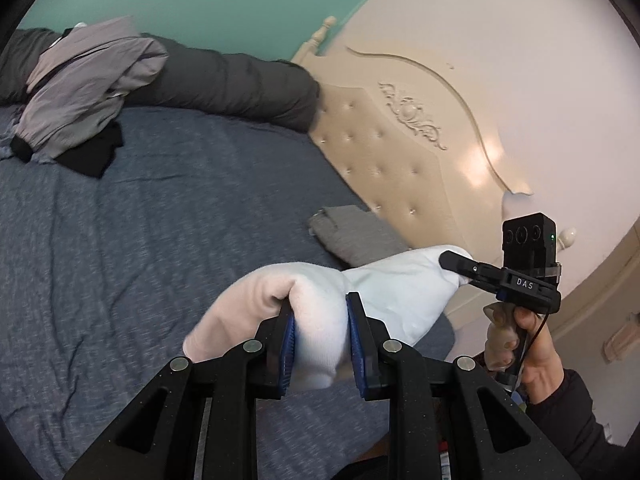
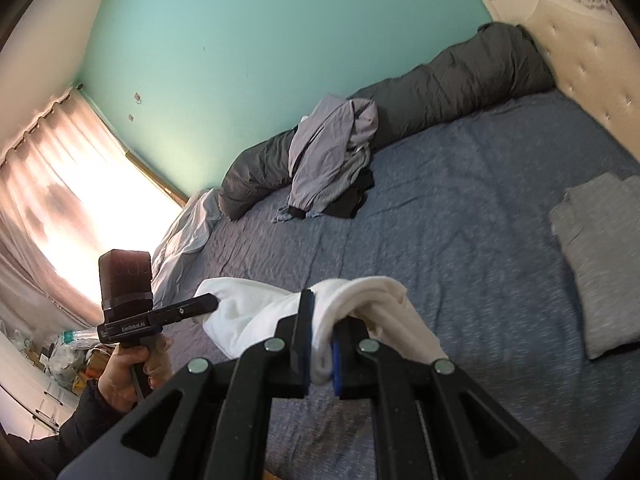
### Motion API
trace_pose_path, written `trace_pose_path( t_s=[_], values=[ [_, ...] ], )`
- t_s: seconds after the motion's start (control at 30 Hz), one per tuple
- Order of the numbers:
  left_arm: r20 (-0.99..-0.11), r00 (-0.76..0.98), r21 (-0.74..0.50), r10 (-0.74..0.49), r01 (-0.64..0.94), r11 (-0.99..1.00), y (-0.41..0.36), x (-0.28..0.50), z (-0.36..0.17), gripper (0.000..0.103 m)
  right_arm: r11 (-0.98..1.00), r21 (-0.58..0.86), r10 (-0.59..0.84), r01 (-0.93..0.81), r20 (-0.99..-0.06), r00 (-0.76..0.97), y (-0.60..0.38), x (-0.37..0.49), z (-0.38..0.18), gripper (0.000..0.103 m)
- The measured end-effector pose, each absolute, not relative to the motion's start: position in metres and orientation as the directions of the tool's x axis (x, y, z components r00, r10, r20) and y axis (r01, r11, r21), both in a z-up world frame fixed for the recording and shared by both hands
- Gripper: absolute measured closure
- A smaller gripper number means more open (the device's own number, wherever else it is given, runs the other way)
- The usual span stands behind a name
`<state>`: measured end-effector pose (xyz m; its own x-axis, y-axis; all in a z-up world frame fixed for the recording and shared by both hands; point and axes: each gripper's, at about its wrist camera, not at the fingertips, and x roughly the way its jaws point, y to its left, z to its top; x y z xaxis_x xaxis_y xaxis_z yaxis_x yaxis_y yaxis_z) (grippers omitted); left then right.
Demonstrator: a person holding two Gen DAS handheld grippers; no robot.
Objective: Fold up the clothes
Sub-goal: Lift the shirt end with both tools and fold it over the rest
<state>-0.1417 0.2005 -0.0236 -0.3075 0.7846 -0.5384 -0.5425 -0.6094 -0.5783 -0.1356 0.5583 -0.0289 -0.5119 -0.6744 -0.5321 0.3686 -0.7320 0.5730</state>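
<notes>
White knit cloth hangs between my two grippers: a garment, bunched thick. I have it lifted clear above the bed, I judge so that its loose length drops free and I can find an edge for the fold.

My left gripper is clamped on a fat wad of the garment; the blue pads press into it from both sides, so the jaws stand partly apart only because of the bulk between them. My right gripper is shut on a thinner pinch of the same garment, its jaws nearly together with only a sliver of cloth between the pads. In the left view the right gripper's tip bites the far end of the cloth, toward the headboard; in the right view the left gripper's tip holds the end farther from the headboard. So the garment spans from one gripper to the other, sagging in the middle.

Relative to the headboard, a folded grey piece lies on the bed close beside it; I take it as the finished stack, placed there to stay out of the working area. A grey jacket sits heaped well away from the headboard, on a dark roll of bedding along the green wall, probably waiting its turn.
</notes>
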Motion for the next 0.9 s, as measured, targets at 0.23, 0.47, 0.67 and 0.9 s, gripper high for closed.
trace_pose_path(
  t_s=[0.23,0.47,0.67,0.9],
  values=[
    [-0.524,-0.305,-0.564,0.795,-0.575,-0.593,0.245,-0.151,0.004,0.078,-0.741,0.555,-0.662,0.378,-0.510,-0.549,0.597,-0.149,-0.002,0.096],
    [-0.523,-0.314,-0.546,0.793,-0.591,-0.594,0.293,-0.182,0.026,0.078,-0.750,0.548,-0.649,0.370,-0.503,-0.571,0.641,-0.196,0.011,0.096],
    [-0.522,-0.319,-0.540,0.791,-0.595,-0.596,0.347,-0.231,0.038,0.078,-0.761,0.543,-0.633,0.355,-0.498,-0.593,0.683,-0.254,0.018,0.096],
    [-0.496,-0.342,-0.517,0.798,-0.622,-0.588,0.423,-0.292,0.061,0.078,-0.807,0.487,-0.570,0.334,-0.493,-0.658,0.735,-0.323,0.041,0.096]
  ],
)
